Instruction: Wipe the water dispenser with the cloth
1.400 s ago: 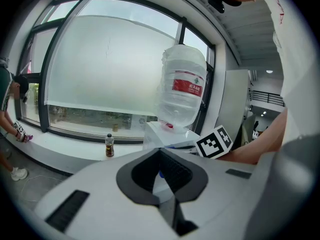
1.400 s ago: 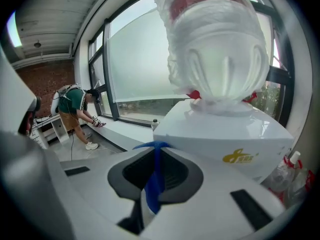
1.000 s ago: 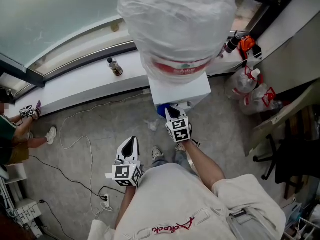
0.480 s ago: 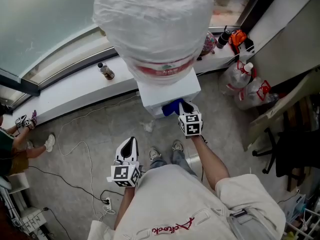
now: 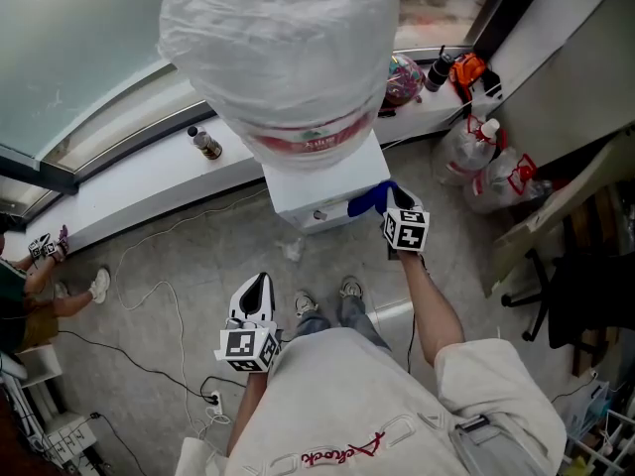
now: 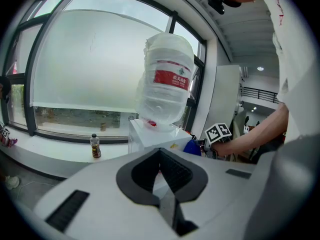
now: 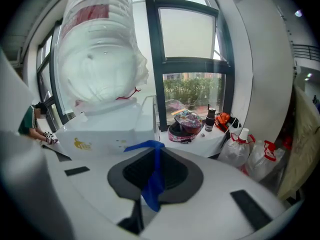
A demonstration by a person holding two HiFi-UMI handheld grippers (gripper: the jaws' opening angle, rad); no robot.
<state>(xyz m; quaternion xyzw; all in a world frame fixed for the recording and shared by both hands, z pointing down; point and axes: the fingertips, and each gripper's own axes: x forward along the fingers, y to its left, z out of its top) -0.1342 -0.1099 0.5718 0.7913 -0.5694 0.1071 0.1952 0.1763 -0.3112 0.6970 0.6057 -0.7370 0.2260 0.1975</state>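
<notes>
Right gripper (image 7: 154, 160): jaws clenched on the cloth (image 7: 150, 193); a blue strip is pinched between them, with one end folded over towards the dispenser.
Left gripper (image 6: 162, 184): jaws pressed together, nothing held between them.
Cloth position: in the head view the cloth (image 5: 365, 203) is seen at the front right corner of the water dispenser (image 5: 319, 188), against its edge, just ahead of the right gripper (image 5: 389, 204).
Right arm: extended forward and to the right; the marker cube is turned up towards the head camera.
Left gripper position: held low and close to the person's torso in the head view (image 5: 256, 291), well apart from the dispenser and pointed towards it.
Dispenser: white box body (image 7: 107, 131); an inverted water bottle (image 5: 288, 53) is seated on top, wrapped in clear plastic film, with a red label band near the neck (image 6: 172, 78).
Sill: a white window sill (image 5: 139, 181) runs behind the dispenser. A small drink bottle (image 5: 205, 145) stands on it to the left. A colourful helmet (image 7: 187, 121) lies on it to the right.
Floor, right: tied plastic bags with spray bottles (image 5: 491, 162) are seen beside the wall.
Floor, left: loose cables (image 5: 149, 300) are laid across the grey floor.
Left edge: a second person (image 5: 25, 281) is partly in view.
</notes>
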